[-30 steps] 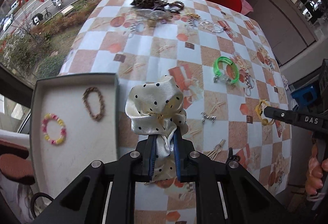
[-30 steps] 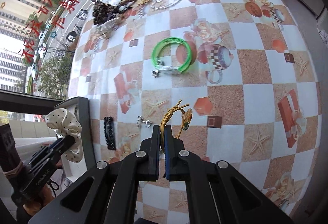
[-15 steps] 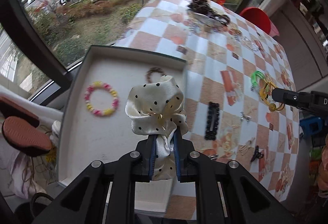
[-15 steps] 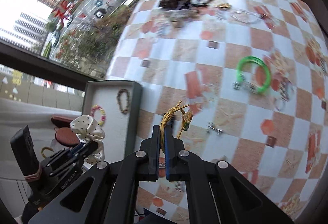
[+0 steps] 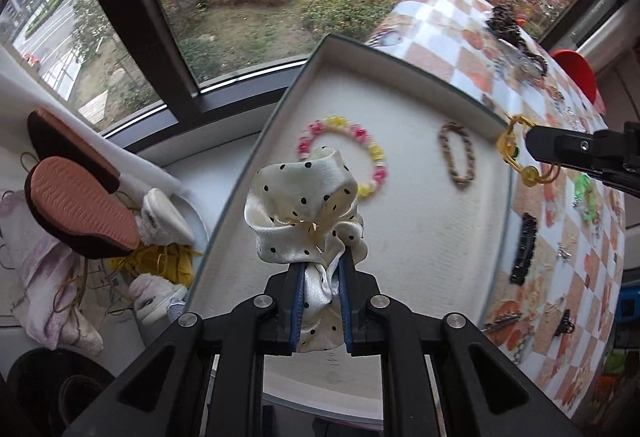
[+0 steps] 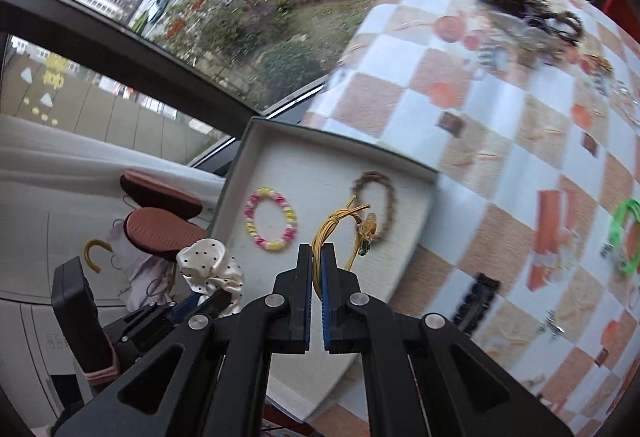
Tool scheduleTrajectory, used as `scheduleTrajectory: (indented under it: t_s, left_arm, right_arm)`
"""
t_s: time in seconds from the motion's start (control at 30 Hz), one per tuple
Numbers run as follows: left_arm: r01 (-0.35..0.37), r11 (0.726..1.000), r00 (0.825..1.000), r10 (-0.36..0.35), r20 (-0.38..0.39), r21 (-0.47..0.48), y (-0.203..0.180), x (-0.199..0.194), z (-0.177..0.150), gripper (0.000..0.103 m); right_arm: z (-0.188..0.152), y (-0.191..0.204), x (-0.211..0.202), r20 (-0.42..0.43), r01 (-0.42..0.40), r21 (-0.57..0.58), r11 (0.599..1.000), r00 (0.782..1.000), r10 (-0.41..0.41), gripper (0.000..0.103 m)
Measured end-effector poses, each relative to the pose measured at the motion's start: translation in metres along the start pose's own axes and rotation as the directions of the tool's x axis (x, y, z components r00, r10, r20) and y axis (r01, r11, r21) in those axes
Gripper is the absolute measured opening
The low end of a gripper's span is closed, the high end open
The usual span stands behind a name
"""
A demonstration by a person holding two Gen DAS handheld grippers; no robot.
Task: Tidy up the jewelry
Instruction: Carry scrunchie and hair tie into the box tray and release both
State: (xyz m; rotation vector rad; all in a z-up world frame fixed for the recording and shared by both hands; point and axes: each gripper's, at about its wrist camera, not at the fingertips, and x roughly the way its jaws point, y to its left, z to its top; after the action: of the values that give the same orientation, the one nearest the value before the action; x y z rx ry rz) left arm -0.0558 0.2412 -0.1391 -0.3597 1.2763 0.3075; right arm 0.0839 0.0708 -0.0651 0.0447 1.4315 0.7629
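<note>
Left wrist view: the left gripper (image 5: 320, 273) pinches a polka-dot scrunchie (image 5: 306, 213) over the tray (image 5: 404, 69), 2 bracelets beyond. Right gripper (image 6: 317, 265) clamps a yellow bracelet (image 6: 344, 225) above the tray's edge; checkered tablecloth (image 6: 500, 141) to its right.

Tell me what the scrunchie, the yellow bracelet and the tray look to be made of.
Scrunchie: satin-like cream fabric with black dots; soft sheen and gathered folds suggest it. Yellow bracelet: probably waxed or plastic cord, glossy thin strands bundled together, with a translucent amber charm. Tray: dark rigid rim, pale matte lining that looks like felt or velvet, though blur leaves that open.
</note>
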Motion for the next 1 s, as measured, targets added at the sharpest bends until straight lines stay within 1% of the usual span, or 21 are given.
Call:
scheduleTrajectory:
  t_s: [0.3, 0.4, 0.5, 0.53, 0.57, 0.6, 0.67, 0.87, 0.93, 0.97, 1.0]
  left_arm:
    - [-0.04, 0.999, 0.999, 0.04, -0.027, -0.015, 0.014, 0.024, -0.008, 0.019]
    - [-0.054, 0.998, 0.998, 0.053, -0.026, -0.015, 0.015, 0.028, -0.013, 0.019]
    - [-0.06, 0.998, 0.998, 0.06, -0.031, -0.008, 0.014, 0.031, -0.015, 0.021]
    - [-0.067, 0.998, 0.997, 0.067, -0.032, -0.006, 0.013, 0.031, -0.015, 0.033]
    - [-0.07, 0.998, 0.997, 0.07, -0.029, -0.004, 0.013, 0.031, -0.016, 0.05]
    - [-0.076, 0.997, 0.997, 0.076, -0.024, -0.004, 0.013, 0.031, -0.016, 0.055]
    - [-0.085, 0.996, 0.996, 0.085, -0.014, -0.004, 0.012, 0.029, -0.017, 0.057]
    - [-0.106, 0.994, 0.993, 0.107, -0.042, 0.014, 0.008, 0.031, -0.02, 0.057]
    - [-0.115, 0.993, 0.992, 0.116, -0.054, 0.022, 0.006, 0.031, -0.021, 0.057]
    - [-0.117, 0.993, 0.991, 0.118, -0.057, 0.024, 0.006, 0.031, -0.022, 0.057]
    - [-0.12, 0.992, 0.991, 0.121, -0.057, 0.027, 0.004, 0.03, -0.023, 0.057]
  right_arm:
    - [0.013, 0.042, 0.072, -0.101, -0.041, -0.077, 0.996, 0.994, 0.033, 0.004]
    - [0.014, 0.048, 0.092, -0.133, -0.048, -0.088, 0.995, 0.99, 0.036, 0.004]
    - [0.014, 0.047, 0.107, -0.164, -0.034, -0.092, 0.995, 0.986, 0.018, 0.004]
    - [0.014, 0.046, 0.111, -0.174, -0.031, -0.092, 0.995, 0.985, 0.015, 0.004]
    - [0.013, 0.045, 0.114, -0.184, -0.029, -0.09, 0.996, 0.983, 0.012, 0.004]
    - [0.012, 0.043, 0.115, -0.189, -0.025, -0.09, 0.996, 0.982, 0.008, 0.005]
    - [0.012, 0.042, 0.119, -0.198, -0.02, -0.087, 0.996, 0.98, 0.002, 0.005]
    - [0.014, 0.036, 0.116, -0.219, -0.032, -0.07, 0.997, 0.976, 0.016, 0.006]
    - [0.014, 0.034, 0.112, -0.22, -0.033, -0.066, 0.997, 0.975, 0.018, 0.013]
    - [0.016, 0.029, 0.105, -0.217, -0.036, -0.064, 0.997, 0.976, 0.021, 0.024]
    - [0.016, 0.029, 0.102, -0.21, -0.035, -0.063, 0.997, 0.978, 0.022, 0.044]
